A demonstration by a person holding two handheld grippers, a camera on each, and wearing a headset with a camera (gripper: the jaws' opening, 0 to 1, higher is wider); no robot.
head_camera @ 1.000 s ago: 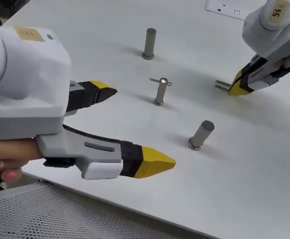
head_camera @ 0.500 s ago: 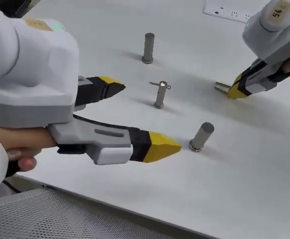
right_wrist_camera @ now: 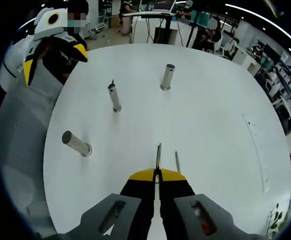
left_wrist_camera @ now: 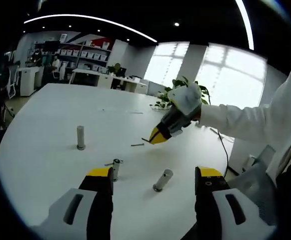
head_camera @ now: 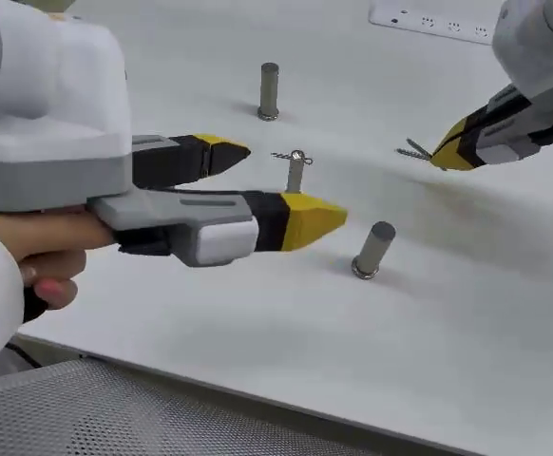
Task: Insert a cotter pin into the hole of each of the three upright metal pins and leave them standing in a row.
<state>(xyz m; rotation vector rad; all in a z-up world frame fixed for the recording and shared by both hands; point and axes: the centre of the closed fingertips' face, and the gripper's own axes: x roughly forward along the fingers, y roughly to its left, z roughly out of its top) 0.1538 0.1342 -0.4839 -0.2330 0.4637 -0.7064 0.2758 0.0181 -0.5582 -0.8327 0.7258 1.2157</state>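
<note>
1. Progress stands at one of three: the middle metal pin (head_camera: pixel 295 176) carries a cotter pin (head_camera: pixel 284 156) through the hole near its top and stands on the white workbench (head_camera: pixel 257 313).
2. The far metal pin (head_camera: pixel 269 90) and the near metal pin (head_camera: pixel 373 249) have no cotter pin. Both stand on their bases in a row with the middle one, each well apart from the next.
3. The right gripper (right_wrist_camera: pixel 156 176) has its jaws clamped together on a second cotter pin (right_wrist_camera: pixel 158 155), which sticks out forward past the yellow tips. In the head view it hangs above the bench, off to the right of the row.
4. A spare cotter pin (right_wrist_camera: pixel 177 161) lies flat on the bench just beside the held one.
5. The left gripper (left_wrist_camera: pixel 154 172) has its jaws wide apart and holds nothing, with the middle and near pins ahead of it.
6. What is left, as I judge it: seat the held pin in one of the two bare posts, then fetch the spare for the last, knocking none over.
</note>
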